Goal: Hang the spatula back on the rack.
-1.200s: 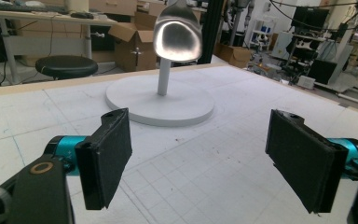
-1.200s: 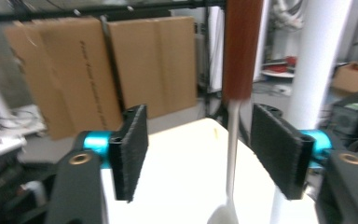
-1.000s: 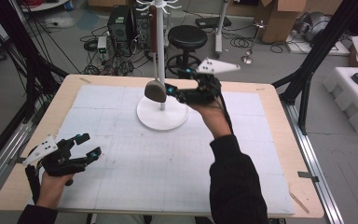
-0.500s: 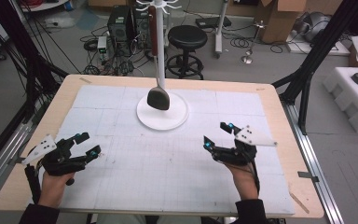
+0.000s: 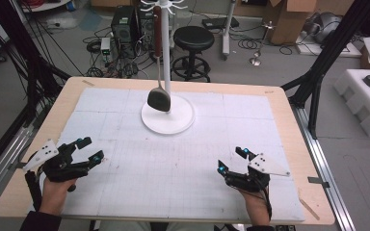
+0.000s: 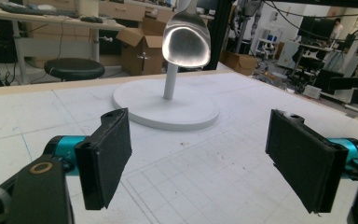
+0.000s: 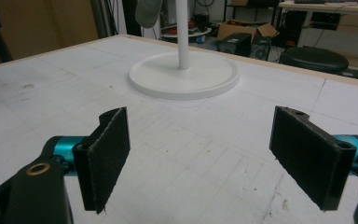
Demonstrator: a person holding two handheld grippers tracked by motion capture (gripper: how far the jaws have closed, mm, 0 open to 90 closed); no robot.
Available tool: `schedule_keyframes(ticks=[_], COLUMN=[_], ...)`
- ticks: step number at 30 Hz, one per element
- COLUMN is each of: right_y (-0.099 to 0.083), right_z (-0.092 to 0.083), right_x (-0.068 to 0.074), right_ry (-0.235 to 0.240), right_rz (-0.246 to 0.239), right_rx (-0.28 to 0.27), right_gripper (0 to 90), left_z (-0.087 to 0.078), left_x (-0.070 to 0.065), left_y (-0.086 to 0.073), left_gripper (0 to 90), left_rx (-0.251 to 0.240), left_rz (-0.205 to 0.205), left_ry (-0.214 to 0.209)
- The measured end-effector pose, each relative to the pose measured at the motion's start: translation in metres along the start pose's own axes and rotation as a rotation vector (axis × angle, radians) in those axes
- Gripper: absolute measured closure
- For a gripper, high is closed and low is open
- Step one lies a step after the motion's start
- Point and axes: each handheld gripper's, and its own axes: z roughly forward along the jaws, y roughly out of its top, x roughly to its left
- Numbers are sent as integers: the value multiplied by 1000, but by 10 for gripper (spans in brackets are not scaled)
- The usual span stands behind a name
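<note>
We see the spatula (image 5: 158,77) hanging upright on the stand (image 5: 167,115), blade down, apparently clear of the surface (image 5: 183,159); left tool (image 5: 87,153) and right tool (image 5: 232,161) both gape, empty.

Wooden table (image 5: 294,125), white gridded mat (image 5: 173,159) over its top, round white stand base (image 5: 167,118) on the mat's far middle.

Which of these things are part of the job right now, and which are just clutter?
In the job:
spatula hanging on the white stand
left hand-held gripper, open
right hand-held gripper, open

Lying about:
black stool
cardboard boxes
white foam block
</note>
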Motion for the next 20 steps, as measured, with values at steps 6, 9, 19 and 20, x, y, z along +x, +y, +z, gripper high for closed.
schedule_keyframes(ticks=[6,9,19,20], right_y=[0,-2,-3,-3], right_z=[-2,0,4,5], right_x=[1,1,-1,-1], right_ry=[-7,-10,-2,-3], right_rz=[4,3,15,15], right_rx=[-2,8,20,20], right_gripper=[192,192,192,192], left_z=[-1,-1,1,1], left_x=[-1,-2,-2,-2], left_y=[-1,-1,-3,-3], left_gripper=[229,229,229,229], left_rx=[11,13,35,39], left_rz=[2,1,3,4], left_ry=[-10,-12,-14,-16])
